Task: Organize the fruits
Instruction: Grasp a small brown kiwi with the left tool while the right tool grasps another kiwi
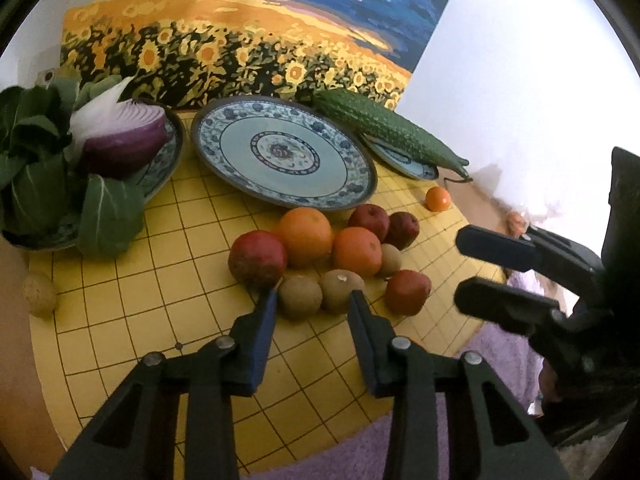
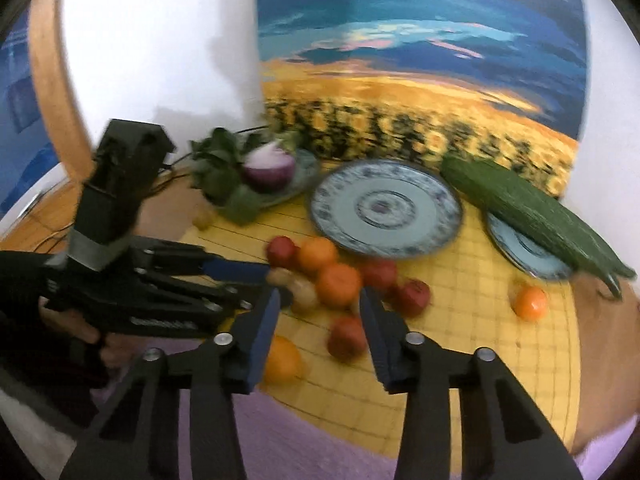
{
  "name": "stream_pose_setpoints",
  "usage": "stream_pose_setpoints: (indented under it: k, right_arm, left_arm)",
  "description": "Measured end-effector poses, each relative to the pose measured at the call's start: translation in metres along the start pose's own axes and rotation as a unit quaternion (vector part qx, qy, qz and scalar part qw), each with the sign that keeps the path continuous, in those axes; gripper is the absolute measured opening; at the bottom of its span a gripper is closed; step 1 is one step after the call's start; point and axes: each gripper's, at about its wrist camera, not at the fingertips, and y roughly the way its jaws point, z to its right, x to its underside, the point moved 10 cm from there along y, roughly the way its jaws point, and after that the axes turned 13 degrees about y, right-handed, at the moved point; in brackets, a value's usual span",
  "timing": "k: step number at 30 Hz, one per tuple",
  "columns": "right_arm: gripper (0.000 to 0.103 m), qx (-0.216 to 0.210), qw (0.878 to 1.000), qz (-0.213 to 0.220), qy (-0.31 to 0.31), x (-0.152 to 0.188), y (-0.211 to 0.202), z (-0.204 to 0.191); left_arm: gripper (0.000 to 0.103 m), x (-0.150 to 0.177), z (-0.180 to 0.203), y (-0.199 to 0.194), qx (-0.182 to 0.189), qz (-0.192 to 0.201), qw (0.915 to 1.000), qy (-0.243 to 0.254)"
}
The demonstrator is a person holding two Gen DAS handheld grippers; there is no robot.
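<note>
Two blue-padded fingers of the left gripper [image 1: 314, 298] are standing partly apart around the brown kiwis [image 1: 300, 296] at the near edge of the fruit pile; whether the pads are pressing on one, I cannot tell. From that gripper, a red apple [image 1: 258, 258] is sitting at 11 o'clock, two oranges [image 1: 306, 236] at 12, and more red fruits [image 1: 408, 292] at 1 to 3 o'clock, all lying on the yellow grid mat [image 1: 160, 280]. Beyond the pile at 12 o'clock, the large patterned plate [image 1: 284, 152] is lying bare. At 10 o'clock a halved red onion [image 1: 124, 136] and leafy greens [image 1: 36, 160] are sharing another plate; at 1 o'clock a cucumber [image 1: 388, 128] is resting across a small plate [image 1: 416, 168], with a small orange [image 1: 437, 199] just beside it.

In the blurred right wrist view, the right gripper [image 2: 318, 300] is hovering over the mat with a narrow gap and nothing between its fingers; a lone orange [image 2: 282, 362] is lying at its 7 o'clock.
</note>
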Motion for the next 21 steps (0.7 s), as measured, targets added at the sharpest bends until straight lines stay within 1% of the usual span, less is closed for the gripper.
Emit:
stream_pose_setpoints:
  k: [1, 2, 3, 6, 12, 14, 20, 21]
  right_arm:
    - [0.036, -0.005, 1.000, -0.007, -0.010, -0.001, 0.005, -0.005]
    - [0.034, -0.007, 1.000, -0.017, -0.020, 0.000, 0.011, -0.009]
    - [0.031, -0.010, 0.999, -0.023, -0.026, 0.001, 0.014, -0.013]
    - [0.030, -0.010, 0.998, -0.042, -0.045, 0.006, 0.027, -0.022]
    - [0.030, 0.015, 0.995, -0.075, -0.071, 0.015, 0.047, -0.016]
    - [0.030, 0.032, 0.992, -0.087, -0.084, 0.020, 0.055, -0.013]
    - [0.030, 0.034, 0.991, -0.087, -0.094, 0.022, 0.059, -0.014]
    - [0.029, 0.034, 0.991, -0.089, -0.094, 0.022, 0.060, -0.014]
  left_arm:
    - [0.024, 0.000, -0.002, 0.000, -0.002, 0.000, 1.0000, -0.003]
    - [0.022, 0.000, -0.003, 0.001, -0.003, -0.001, 1.0000, -0.005]
    - [0.022, 0.001, -0.003, 0.001, 0.003, -0.002, 1.0000, -0.009]
    - [0.022, 0.002, -0.003, 0.001, 0.004, 0.000, 1.0000, -0.008]
    - [0.022, 0.002, -0.002, 0.001, 0.008, 0.001, 0.9999, -0.008]
    - [0.022, 0.003, -0.002, 0.001, 0.011, 0.001, 0.9999, -0.010]
    - [0.022, 0.004, -0.003, -0.004, 0.010, 0.004, 0.9999, -0.012]
    - [0.022, 0.004, -0.003, -0.005, 0.009, 0.005, 0.9999, -0.012]
